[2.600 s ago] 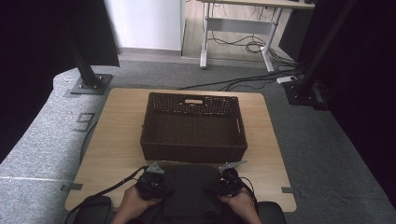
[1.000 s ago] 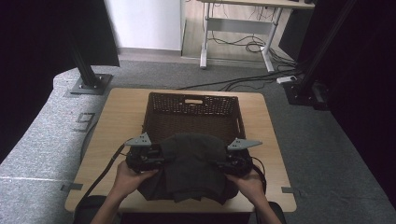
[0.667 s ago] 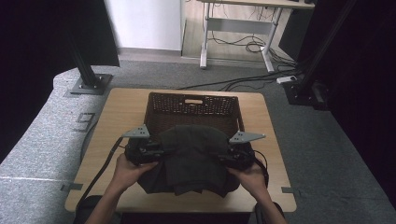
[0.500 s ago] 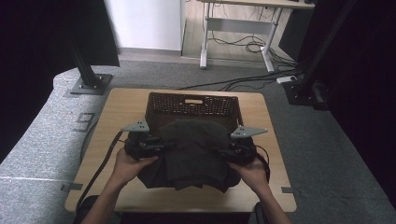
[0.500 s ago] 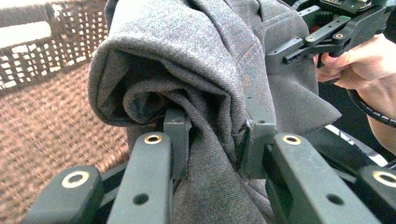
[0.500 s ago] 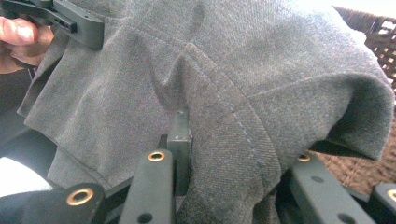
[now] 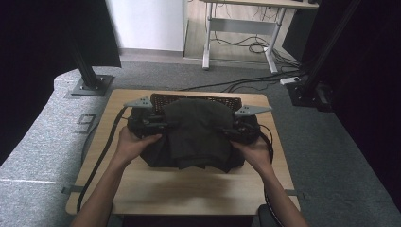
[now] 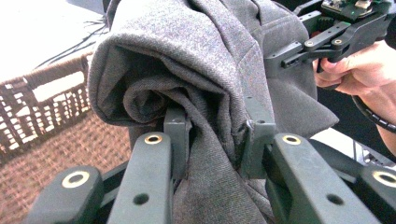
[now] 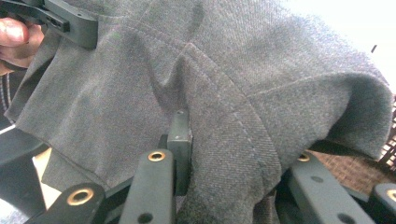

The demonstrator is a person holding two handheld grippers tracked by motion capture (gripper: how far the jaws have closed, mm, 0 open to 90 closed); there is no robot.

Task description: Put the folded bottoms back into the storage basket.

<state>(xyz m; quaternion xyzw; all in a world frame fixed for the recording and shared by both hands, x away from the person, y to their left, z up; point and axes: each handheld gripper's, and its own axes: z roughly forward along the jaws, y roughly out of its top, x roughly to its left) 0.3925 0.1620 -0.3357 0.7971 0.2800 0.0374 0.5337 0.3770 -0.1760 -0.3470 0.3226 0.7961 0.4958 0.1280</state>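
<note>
A folded dark grey garment point(image 7: 196, 132) hangs between both grippers, held up over the dark wicker basket point(image 7: 198, 97) on the wooden table point(image 7: 189, 187). My left gripper point(image 7: 163, 125) is shut on the garment's left side; in the left gripper view its jaws pinch a rolled fold of the cloth point(image 8: 187, 88) at the left gripper point(image 8: 215, 135). My right gripper point(image 7: 227, 130) is shut on the right side, and in the right gripper view the cloth point(image 9: 224, 84) drapes over the right gripper point(image 9: 224, 140), hiding one jaw. The garment hides most of the basket.
The basket's woven wall and floor point(image 8: 42, 140) lie just beyond the left jaws. A cable point(image 7: 101, 151) trails off the table's left edge, another loops at the right point(image 7: 269, 142). Bare tabletop lies in front of the basket. Black stand bases point(image 7: 90, 85) sit on the floor behind.
Both grippers have lifted the garment from the table's near edge and carried it away from the person, so that it now hangs over the basket.
</note>
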